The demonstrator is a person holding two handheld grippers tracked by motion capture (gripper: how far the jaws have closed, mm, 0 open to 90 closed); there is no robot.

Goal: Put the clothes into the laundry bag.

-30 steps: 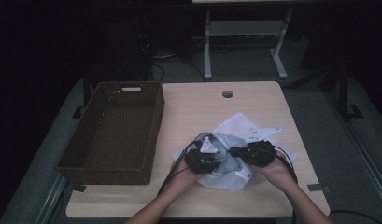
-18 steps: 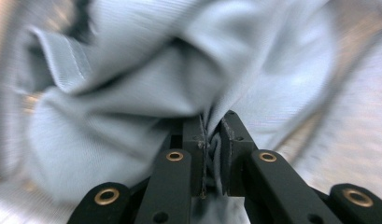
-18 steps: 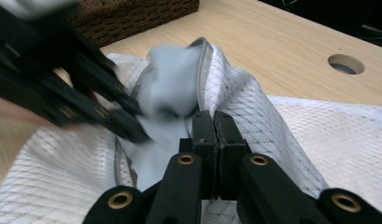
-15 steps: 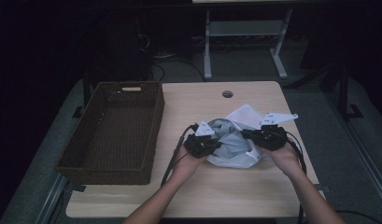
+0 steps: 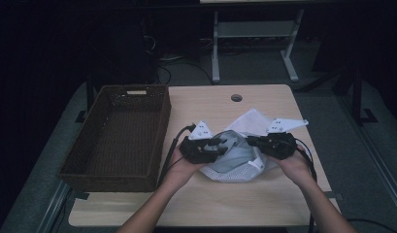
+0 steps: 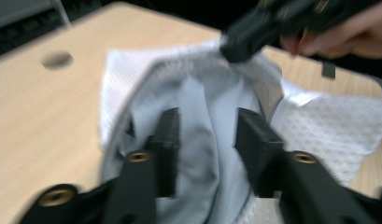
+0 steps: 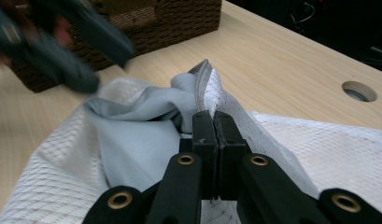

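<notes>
The right gripper (image 7: 215, 122) is clamping the white mesh bag's (image 5: 253, 122) rim at mid-table, while the left gripper's (image 6: 205, 140) jaws, just opening, are straddling the grey cloth (image 6: 202, 116) unpressed; the cloth could be slipping out, the rim sagging shut

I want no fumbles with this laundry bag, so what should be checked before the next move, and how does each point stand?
1. Right gripper clamped on the mesh bag's rim: ok, jaws shut on the edge.
2. Left gripper gripping the grey cloth: not ok; its jaws have just been opening, with the cloth between them and the pads apart.
3. Bag mouth held open: ok, the cloth shows inside it.
4. Cloth fully inside the bag: cannot tell, folds hide its extent.
5. Wicker basket ready to receive: ok, it stands beside the bag.
</notes>
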